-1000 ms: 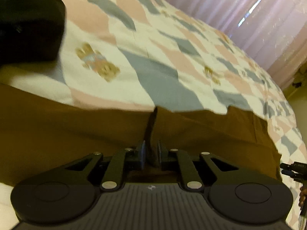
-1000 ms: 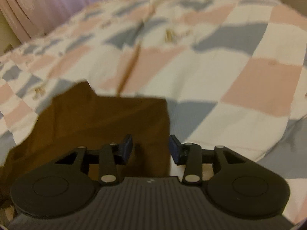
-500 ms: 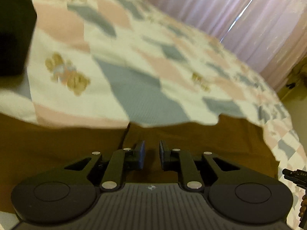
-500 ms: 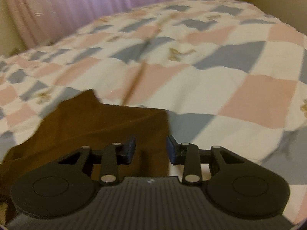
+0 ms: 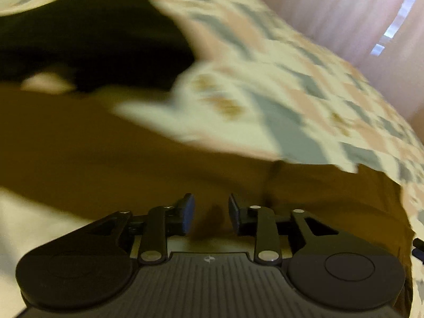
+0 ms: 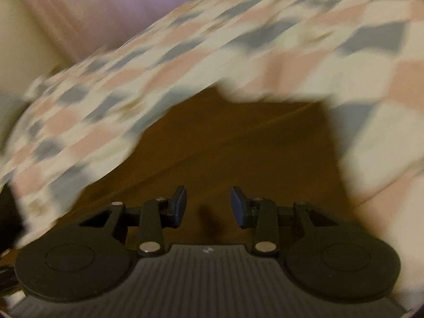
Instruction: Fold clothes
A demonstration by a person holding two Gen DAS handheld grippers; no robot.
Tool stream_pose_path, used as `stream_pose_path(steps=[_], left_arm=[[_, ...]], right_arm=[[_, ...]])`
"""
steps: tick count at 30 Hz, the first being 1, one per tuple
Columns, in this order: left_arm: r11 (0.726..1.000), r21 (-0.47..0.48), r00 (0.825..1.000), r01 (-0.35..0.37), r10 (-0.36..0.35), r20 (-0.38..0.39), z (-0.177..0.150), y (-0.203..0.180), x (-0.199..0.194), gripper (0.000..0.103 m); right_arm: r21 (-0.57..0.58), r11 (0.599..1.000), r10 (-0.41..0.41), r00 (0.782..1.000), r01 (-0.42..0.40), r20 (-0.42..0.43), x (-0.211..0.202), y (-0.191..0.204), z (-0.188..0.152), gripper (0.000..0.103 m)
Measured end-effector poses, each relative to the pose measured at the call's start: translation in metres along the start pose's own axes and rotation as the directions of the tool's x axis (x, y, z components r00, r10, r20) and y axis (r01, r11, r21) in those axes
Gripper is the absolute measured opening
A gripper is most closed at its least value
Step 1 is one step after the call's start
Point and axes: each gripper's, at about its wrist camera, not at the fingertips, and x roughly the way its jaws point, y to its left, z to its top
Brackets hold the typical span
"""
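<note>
A brown garment [image 5: 148, 159] is lying spread flat on a bed under a checked quilt [image 5: 291, 106] of pink, grey and cream squares, probably so that its edges are showing and can be picked up and brought over for a fold. In the left wrist view the left gripper [image 5: 209, 213] is hanging over the near part of the cloth with its jaws opening; brown fabric is showing in the gap between the pads, but nothing is pinched there and the pads are standing clear of it, which suggests the cloth is being let go rather than taken. The garment is stretching away from this gripper to the left and right, its far edge lying against the quilt, and a seam or crease is running up just right of the gap. A dark heap [image 5: 92, 39] is sitting on the quilt at the far left, beside the garment's far edge; it is too blurred to name. In the right wrist view the right gripper [image 6: 208, 206] is standing partly open over the same brown cloth, its pads apart with nothing caught between them. Here the garment is filling the middle ground directly beyond the fingers, a long diagonal crease is crossing it, and its square far corner is lying to the right. Pale curtains [image 5: 344, 13] are hanging beyond the bed. Both views are smeared.
</note>
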Motion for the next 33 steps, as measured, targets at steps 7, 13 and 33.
stream_pose_path(steps=[7,13,33], left_arm=[[0.946,-0.270,0.977,-0.178,0.202,0.065,0.011,0.116,-0.049,0.069],[0.810,-0.574,0.961,-0.115,0.237,0.141,0.003,0.193,-0.059,0.080],[0.955,-0.285,0.876,0.078,0.071,0.477,0.030,0.059,-0.112,0.004]], right_arm=[[-0.090,0.983,0.138,0.971,-0.158,-0.194,0.033,0.079,-0.057,0.034],[-0.145,0.976,0.127,0.966,-0.162,-0.224,0.037,0.109,-0.066,0.037],[-0.135,0.979,0.126,0.975,-0.152,-0.185,-0.006,0.064,-0.049,0.042]])
